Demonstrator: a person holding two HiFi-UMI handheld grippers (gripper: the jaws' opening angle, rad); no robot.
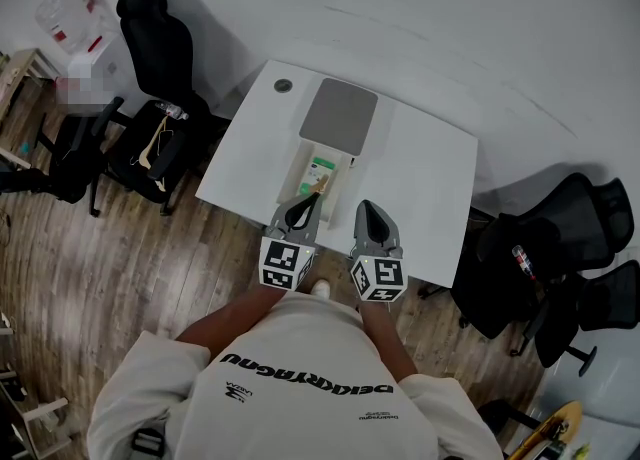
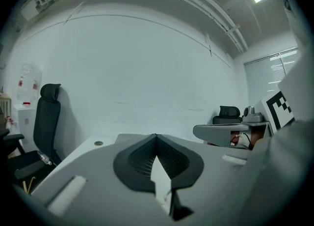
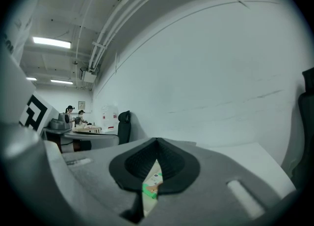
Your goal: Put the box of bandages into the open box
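Observation:
On the white table [image 1: 420, 183] lies an open cream box [image 1: 308, 156] with its grey lid [image 1: 340, 113] folded back behind it. The green-and-white box of bandages [image 1: 322, 172] lies inside the open box. My left gripper [image 1: 310, 199] hovers at the open box's near end, its jaws closed together with nothing between them. My right gripper [image 1: 364, 207] is beside it over the bare table, also shut and empty. In the right gripper view the bandage box [image 3: 151, 188] shows through the slit under the closed tips [image 3: 157, 140]. The left gripper view shows closed tips [image 2: 156, 136] too.
A round grommet [image 1: 283, 85] sits at the table's far left corner. Black office chairs stand to the left [image 1: 160, 58] and right [image 1: 560, 238] of the table. The person stands at the table's near edge on a wooden floor [image 1: 90, 268].

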